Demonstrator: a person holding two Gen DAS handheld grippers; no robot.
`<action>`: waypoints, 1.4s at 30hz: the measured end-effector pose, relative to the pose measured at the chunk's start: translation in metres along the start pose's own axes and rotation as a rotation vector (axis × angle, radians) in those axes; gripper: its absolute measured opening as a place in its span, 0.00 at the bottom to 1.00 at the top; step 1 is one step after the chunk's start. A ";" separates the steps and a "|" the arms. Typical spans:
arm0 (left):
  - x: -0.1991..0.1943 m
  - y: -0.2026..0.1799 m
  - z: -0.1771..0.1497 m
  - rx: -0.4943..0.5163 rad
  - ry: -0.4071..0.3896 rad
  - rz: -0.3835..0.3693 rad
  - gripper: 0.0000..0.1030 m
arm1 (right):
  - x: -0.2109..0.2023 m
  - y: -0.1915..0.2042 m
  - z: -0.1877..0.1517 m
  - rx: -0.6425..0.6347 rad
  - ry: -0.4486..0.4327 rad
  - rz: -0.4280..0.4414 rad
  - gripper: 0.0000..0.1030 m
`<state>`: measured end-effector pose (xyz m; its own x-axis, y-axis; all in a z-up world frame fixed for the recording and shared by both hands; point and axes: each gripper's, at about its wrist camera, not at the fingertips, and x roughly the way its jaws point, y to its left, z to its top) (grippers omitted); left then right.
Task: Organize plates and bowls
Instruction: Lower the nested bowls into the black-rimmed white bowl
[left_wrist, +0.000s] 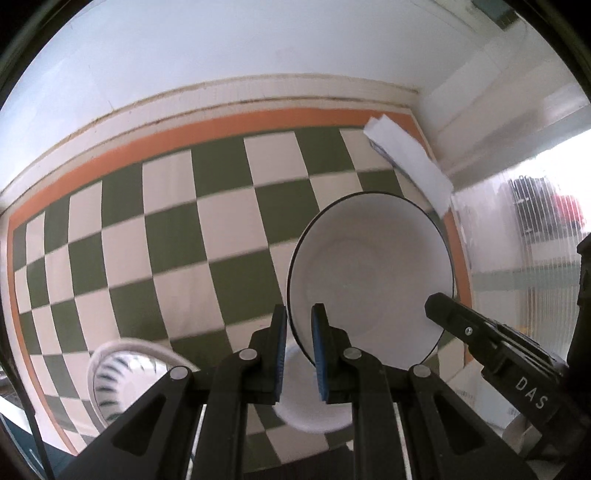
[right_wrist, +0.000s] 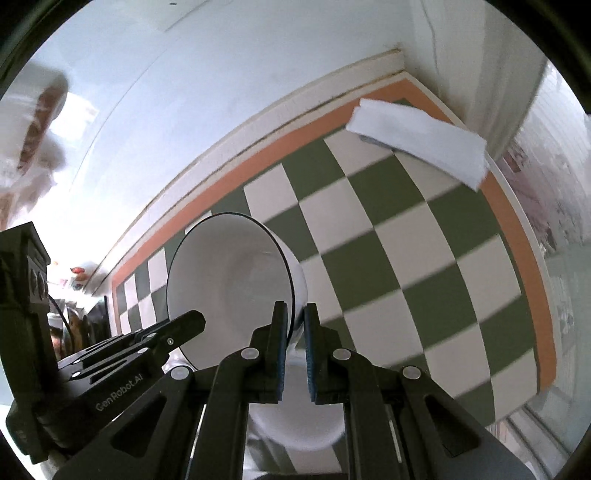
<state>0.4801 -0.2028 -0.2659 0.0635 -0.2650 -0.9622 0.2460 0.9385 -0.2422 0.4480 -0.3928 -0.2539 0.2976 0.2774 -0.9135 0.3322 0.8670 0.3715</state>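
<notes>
The left gripper has its jaws clamped on the bowl's near-left rim. The right gripper has its jaws clamped on the opposite rim. The bowl hangs tilted on its side between them, above the checkered worktop. A second white bowl sits below it. A striped bowl lies near left, and a folded white cloth far right.

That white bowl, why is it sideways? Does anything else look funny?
The white bowl is tipped on its side in the air because both tools, left and right, pinch its rim. Nothing looks broken or spilled. A folded white paper lies in the checkered cloth's far corner.
</notes>
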 end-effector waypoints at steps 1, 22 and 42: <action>-0.001 0.001 -0.008 -0.001 0.006 -0.006 0.11 | -0.002 -0.001 -0.008 -0.001 0.002 -0.002 0.10; 0.022 0.010 -0.061 0.030 0.081 0.016 0.11 | 0.016 -0.020 -0.093 0.031 0.092 -0.014 0.09; 0.051 0.005 -0.075 0.026 0.141 0.044 0.11 | 0.030 -0.032 -0.094 0.027 0.134 -0.035 0.10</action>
<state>0.4124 -0.1953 -0.3258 -0.0614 -0.1885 -0.9801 0.2707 0.9420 -0.1982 0.3620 -0.3731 -0.3089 0.1637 0.3011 -0.9394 0.3645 0.8664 0.3413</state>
